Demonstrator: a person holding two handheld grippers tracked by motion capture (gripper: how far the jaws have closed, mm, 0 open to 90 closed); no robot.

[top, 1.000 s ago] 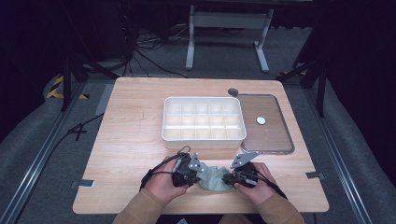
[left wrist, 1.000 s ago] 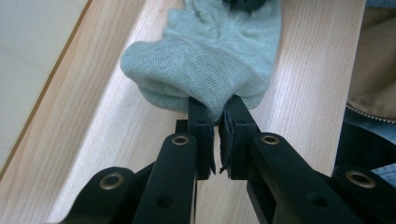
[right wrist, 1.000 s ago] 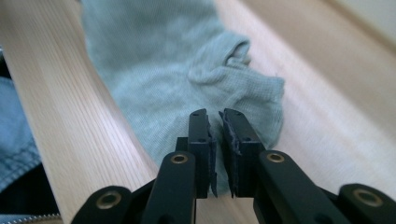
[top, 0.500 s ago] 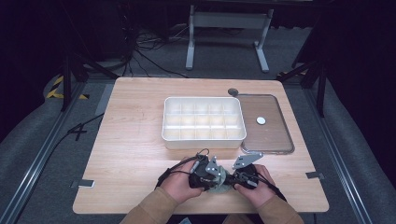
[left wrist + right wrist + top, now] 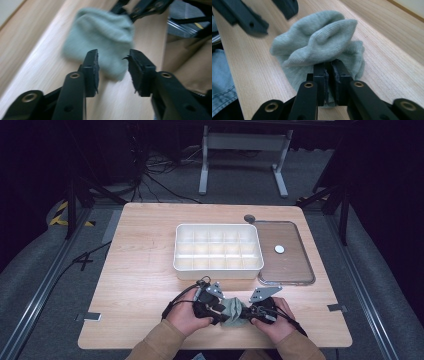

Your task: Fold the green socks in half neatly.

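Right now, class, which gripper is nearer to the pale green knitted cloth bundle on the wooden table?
Right. The right gripper is shut on the pale green knitted cloth bundle, pinching its edge. The left gripper is open, its jaws just short of the cloth, not touching.

Sock (image 5: 319, 47): pale grey-green, fine ribbed knit. Left gripper (image 5: 112, 67) and right gripper (image 5: 329, 72): black, brass-coloured rivets. Counter (image 5: 140, 270): light wood grain. Compartment tray (image 5: 218, 268): white, at 12 o'clock from the sock. Lid (image 5: 295, 270): clear, grey rim, white dot in the middle. Sleeves (image 5: 155, 345): tan. Floor (image 5: 30, 285): grey; yellow-black striped tape (image 5: 62, 213) at 10 o'clock.
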